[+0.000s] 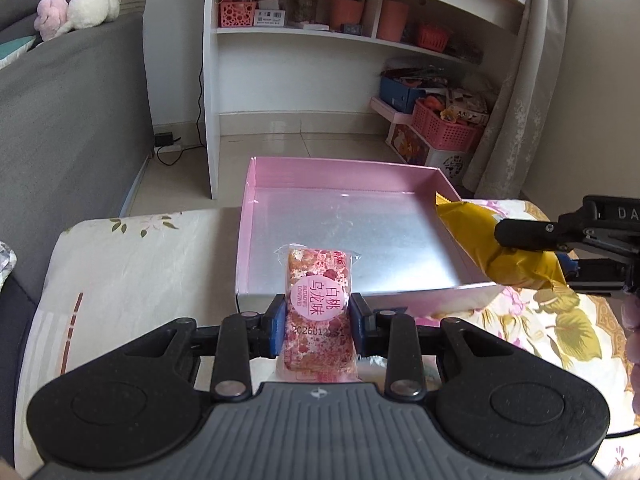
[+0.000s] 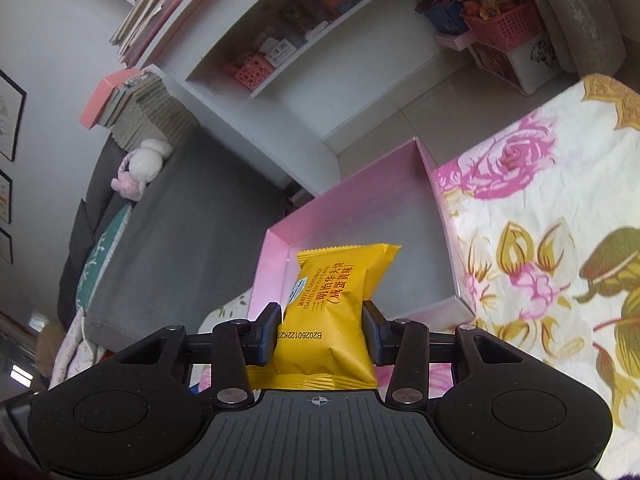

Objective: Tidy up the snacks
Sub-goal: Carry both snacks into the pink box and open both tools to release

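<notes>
Figure: 2 handheld grippers, each carrying 1 wrapped snack toward a shared box. The left gripper (image 1: 319, 322) is pinching a pink snack packet (image 1: 318, 308) across its narrow width, blue pads (image 1: 276, 320) pressing both long edges, so the label is facing up and the far end is projecting forward over the near wall of the pink box (image 1: 256, 200). The right gripper (image 2: 322, 328) is clamping a yellow snack packet (image 2: 332, 300) in the same manner; seen from the left wrist, this packet is reaching over the box's right wall, its crimped end already above the silvery floor. The box is lying open and holding no snacks, on a floral cloth (image 2: 540, 240) covering the work surface. Gripping each packet at its rear half is probably leaving the leading end free to enter the box first. Both grippers are pointing forward and downward toward the box; the right one is rolled, its view showing the room tilted. Neither packet is touching the box floor yet.
</notes>
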A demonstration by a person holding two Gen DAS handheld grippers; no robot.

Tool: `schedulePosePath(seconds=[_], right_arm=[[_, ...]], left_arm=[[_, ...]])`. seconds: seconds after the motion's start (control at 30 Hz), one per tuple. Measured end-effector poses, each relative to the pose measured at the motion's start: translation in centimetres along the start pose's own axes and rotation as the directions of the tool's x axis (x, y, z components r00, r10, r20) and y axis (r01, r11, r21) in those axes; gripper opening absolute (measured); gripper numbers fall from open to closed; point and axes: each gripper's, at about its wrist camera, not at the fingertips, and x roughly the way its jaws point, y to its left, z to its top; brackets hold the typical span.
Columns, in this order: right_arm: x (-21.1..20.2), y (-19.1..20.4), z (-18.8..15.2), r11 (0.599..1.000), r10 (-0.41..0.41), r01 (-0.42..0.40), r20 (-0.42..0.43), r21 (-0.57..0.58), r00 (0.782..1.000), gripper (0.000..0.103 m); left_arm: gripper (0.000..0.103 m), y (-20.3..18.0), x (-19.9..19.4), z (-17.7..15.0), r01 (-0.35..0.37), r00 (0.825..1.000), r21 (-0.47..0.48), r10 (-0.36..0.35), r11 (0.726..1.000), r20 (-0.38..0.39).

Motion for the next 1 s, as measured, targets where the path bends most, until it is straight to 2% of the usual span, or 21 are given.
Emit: schedulePosePath(seconds=[0.13,0.4,0.63,0.73,0.87,1.0], right_arm=[[2.6,-1.5,0.7,1.000,-0.022,0.022,-0.012,0.017,1.000,0.042],[6.0,-2.8,1.6,0.998,-0.025,0.028,0.047,-0.051,0.999,0.042],[7.6,-1.1,0.3,0.962,-0.108,0.125,0.082,-0.242,0.991,0.042],[7.7,-0.6,-0.1,0.948,-0.130,0.147,0.079,-0.281,0.988,0.042],[8.0,0.1,-0.7,0.919,-0.178,0.192,0.071,-0.345,0.981,0.042],[8.3,1.2,-1.2,0.890,-0.252,0.244,0.029,-0.386,0.967,0.042]], left_arm=[[0.029,0.0,3.3,0.9,0.016,1.000,-0.010,-0.016,1.000,0.014],[0.029,1.1,7.8,1.1,-0.101,0.993,0.047,0.099,0.994,0.058],[0.029,0.4,7.6,-0.5,-0.123,0.989,0.143,0.109,0.982,0.102],[0.029,1.0,7.3,-0.6,-0.089,0.993,0.099,0.081,0.991,0.084],[0.029,1.0,6.9,-0.7,-0.084,0.996,0.108,0.079,0.991,0.047],[0.029,1.1,6.5,-0.8,-0.078,0.997,0.107,0.079,0.991,-0.005]])
